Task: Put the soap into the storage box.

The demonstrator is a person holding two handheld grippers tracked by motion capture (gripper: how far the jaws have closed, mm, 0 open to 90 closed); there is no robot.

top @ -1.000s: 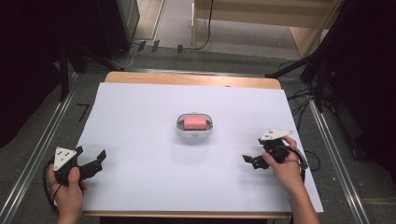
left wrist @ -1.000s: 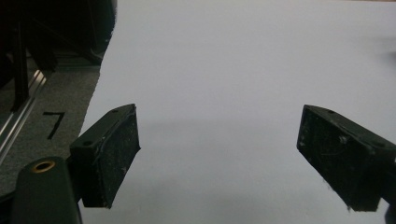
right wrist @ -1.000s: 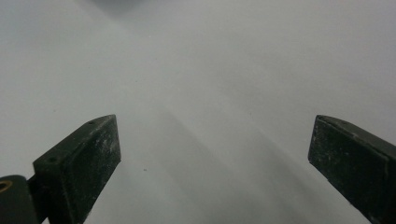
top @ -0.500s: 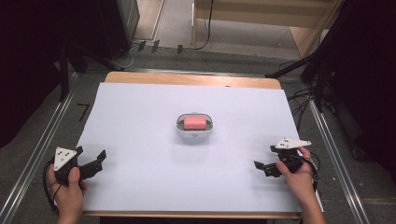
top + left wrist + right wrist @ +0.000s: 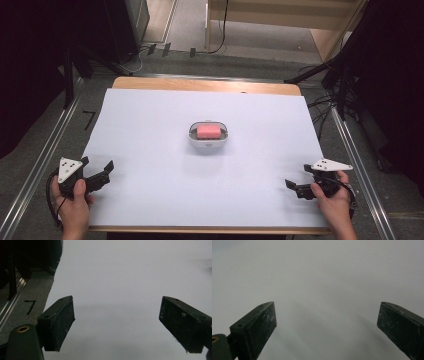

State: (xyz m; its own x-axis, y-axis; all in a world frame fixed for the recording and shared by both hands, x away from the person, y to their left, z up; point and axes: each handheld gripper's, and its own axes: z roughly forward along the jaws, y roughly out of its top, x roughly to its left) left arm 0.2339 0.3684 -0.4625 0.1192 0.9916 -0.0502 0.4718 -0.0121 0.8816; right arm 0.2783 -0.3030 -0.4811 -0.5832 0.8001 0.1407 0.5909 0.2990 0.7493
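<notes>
Grippers are resting at the two near corners of the white table [image 5: 150, 125] in the high view, each held in a hand, and both are lying well apart from the work at the centre. The left gripper [image 5: 102, 172] is sitting at the near left edge with its jaws spread wide and holding nothing; the right gripper [image 5: 296, 187] is sitting at the near right edge, also spread and empty. A pink block [image 5: 208, 131] is lying inside a small white dish [image 5: 208, 144] in the middle of the sheet, roughly between the two grippers and farther from the person.

Looking along the left gripper [image 5: 117, 325] in its own view, the two black jaws are standing far apart over bare white surface, with the table's left edge and the grey floor showing beyond them. Nothing is lying between the pads.

Looking along the right gripper [image 5: 325, 325] in its own view, the jaws are likewise gaping wide over plain white surface, gripping nothing.

Judging from this, the step in hand is a reach toward the dish. Doing it well likely means keeping the jaws spread while travelling, coming down over the pink block squarely so the pads are straddling its sides rather than the dish's rim, and closing only once the block is sitting centred between them, so the dish is not getting nudged or tipped.
</notes>
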